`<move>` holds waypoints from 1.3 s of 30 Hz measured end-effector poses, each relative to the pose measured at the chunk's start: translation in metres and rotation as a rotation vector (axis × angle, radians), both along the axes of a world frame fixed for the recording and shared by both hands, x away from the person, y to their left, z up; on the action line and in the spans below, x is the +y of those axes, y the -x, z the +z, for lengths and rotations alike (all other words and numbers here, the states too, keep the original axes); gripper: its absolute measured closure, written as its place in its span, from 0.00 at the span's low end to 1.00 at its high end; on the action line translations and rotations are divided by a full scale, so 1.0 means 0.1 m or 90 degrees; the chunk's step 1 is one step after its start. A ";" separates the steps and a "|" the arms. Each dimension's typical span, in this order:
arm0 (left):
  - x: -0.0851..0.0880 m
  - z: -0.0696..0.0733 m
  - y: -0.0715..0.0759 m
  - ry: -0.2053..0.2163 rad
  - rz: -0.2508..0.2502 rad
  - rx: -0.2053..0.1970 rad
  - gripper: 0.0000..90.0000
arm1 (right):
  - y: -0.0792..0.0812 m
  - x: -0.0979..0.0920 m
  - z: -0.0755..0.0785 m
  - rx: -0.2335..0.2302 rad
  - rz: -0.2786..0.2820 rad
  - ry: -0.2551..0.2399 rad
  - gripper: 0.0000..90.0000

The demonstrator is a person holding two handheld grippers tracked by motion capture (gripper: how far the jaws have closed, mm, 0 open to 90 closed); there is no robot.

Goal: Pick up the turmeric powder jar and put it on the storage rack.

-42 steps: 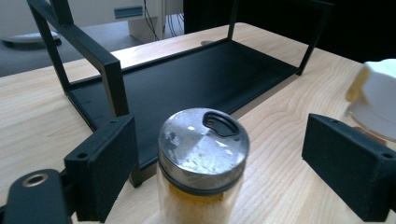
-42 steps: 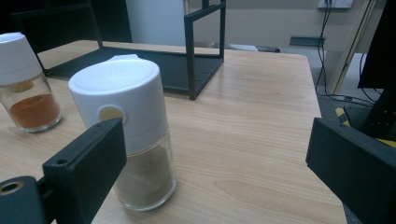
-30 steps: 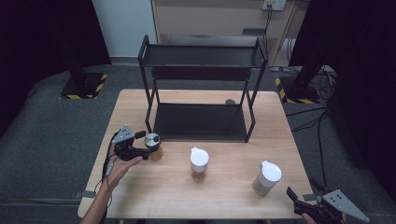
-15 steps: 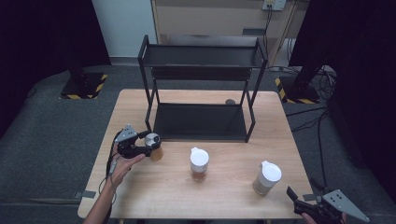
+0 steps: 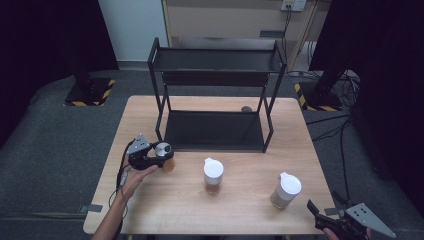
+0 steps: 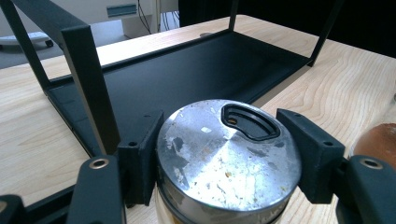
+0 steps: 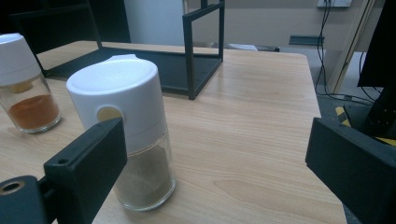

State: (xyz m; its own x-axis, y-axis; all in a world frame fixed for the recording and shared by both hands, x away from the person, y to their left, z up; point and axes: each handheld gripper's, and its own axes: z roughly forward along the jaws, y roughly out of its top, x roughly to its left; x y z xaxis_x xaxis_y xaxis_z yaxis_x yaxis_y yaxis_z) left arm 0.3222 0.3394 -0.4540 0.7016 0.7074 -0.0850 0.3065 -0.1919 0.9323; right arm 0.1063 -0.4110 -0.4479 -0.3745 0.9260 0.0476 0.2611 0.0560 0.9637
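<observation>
Metal-lidded jar (image 6: 228, 161) squarely between left gripper (image 6: 229, 154) jaws, just closed, clenched on its sides, right gripper (image 7: 224, 172) released

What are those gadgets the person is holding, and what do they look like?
Each is a black hand-held gripper with two blocky black jaws. The left gripper and the right gripper both carry a grey three-cornered plate on top. The jaw arms have small metal-ringed holes near their base. A dark cable trails from the left one along the forearm, which is bare, with no sleeve in sight.
</observation>
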 end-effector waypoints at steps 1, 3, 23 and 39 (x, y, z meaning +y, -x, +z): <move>0.00 0.01 0.00 -0.002 -0.002 -0.001 0.38 | 0.00 0.00 0.00 0.000 0.000 0.000 0.06; -0.01 0.02 -0.01 -0.005 -0.005 -0.001 0.38 | 0.00 0.00 0.00 0.000 0.000 0.000 0.06; -0.18 0.29 -0.14 -0.013 -0.091 -0.005 0.38 | 0.00 0.00 0.00 -0.001 0.000 -0.002 0.06; -0.34 0.47 -0.30 -0.009 -0.112 -0.012 0.38 | 0.00 -0.01 0.00 -0.002 0.001 -0.004 0.07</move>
